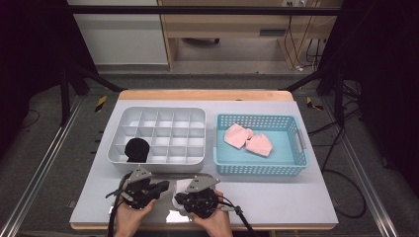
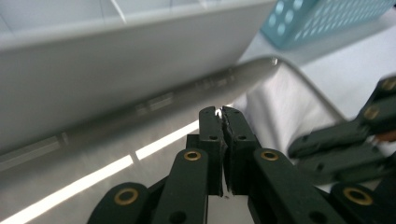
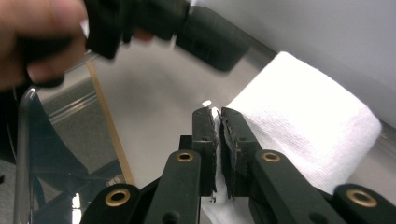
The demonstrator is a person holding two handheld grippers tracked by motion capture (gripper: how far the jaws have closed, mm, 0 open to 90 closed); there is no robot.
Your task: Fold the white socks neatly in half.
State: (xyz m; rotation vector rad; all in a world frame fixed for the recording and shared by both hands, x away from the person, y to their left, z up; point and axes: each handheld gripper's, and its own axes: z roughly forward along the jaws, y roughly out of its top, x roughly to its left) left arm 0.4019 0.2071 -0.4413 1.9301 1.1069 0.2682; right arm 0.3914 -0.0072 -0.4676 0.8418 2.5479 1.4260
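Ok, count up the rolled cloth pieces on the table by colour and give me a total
Pink: 2, both lying in the blue basket, pink roll and pink roll.
Black: 1, black roll in the front left corner of the grey divided tray.
White: 1, white roll on the table by the grippers.
Total: 4

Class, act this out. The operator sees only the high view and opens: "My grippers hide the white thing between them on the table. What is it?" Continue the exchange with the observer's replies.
Observer: It is a rolled white cloth lying on a shiny metal tray.
Operator: Is the right gripper holding it?
Observer: It seems not. The right gripper has its jaws shut just beside the roll, and I see nothing between them.
Operator: And the left one?
Observer: The left gripper is shut too, and it points at the wall of the grey compartment tray.
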